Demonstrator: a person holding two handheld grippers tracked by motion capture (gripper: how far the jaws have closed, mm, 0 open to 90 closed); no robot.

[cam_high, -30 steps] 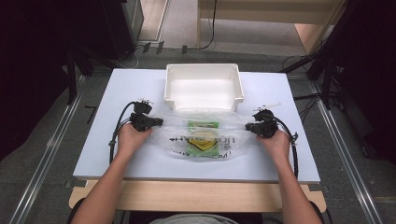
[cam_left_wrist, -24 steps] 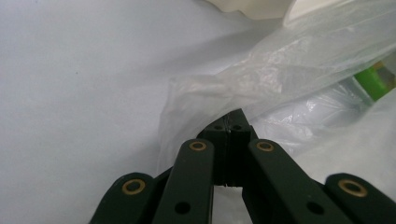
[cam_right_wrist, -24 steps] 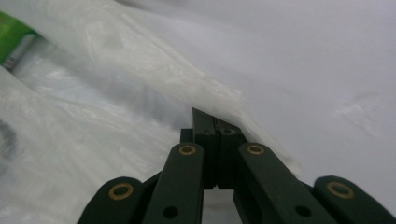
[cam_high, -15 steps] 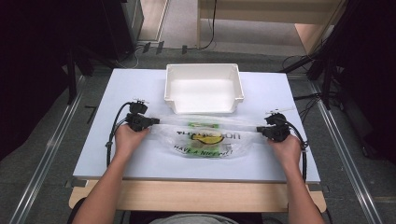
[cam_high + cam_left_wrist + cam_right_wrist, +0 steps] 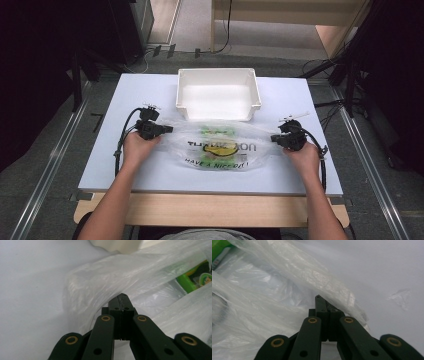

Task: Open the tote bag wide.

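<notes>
A clear plastic bag (image 5: pixel 220 145) with black lettering and a green and yellow item inside lies stretched across the white table (image 5: pixel 150 90), just in front of the tub. My left gripper (image 5: pixel 167 129) is shut on the bag's left handle (image 5: pixel 100 282). My right gripper (image 5: pixel 273 137) is shut on the bag's right handle (image 5: pixel 312 272). In the left gripper view the jaws are pressed together on the film, with the green item (image 5: pixel 192 280) at the upper right. The right gripper view has its jaws pinched on crinkled film too.
A white rectangular tub (image 5: pixel 218 93) stands open at the back middle of the table, right behind the bag. A wooden edge (image 5: pixel 210 210) runs along the table's near side. Dark equipment stands and cables flank the table on the floor.
Both grippers have moved outward, the right one farthest, pulling the bag from a bunched heap into a wide flat span. The lettering now reads across its front.
</notes>
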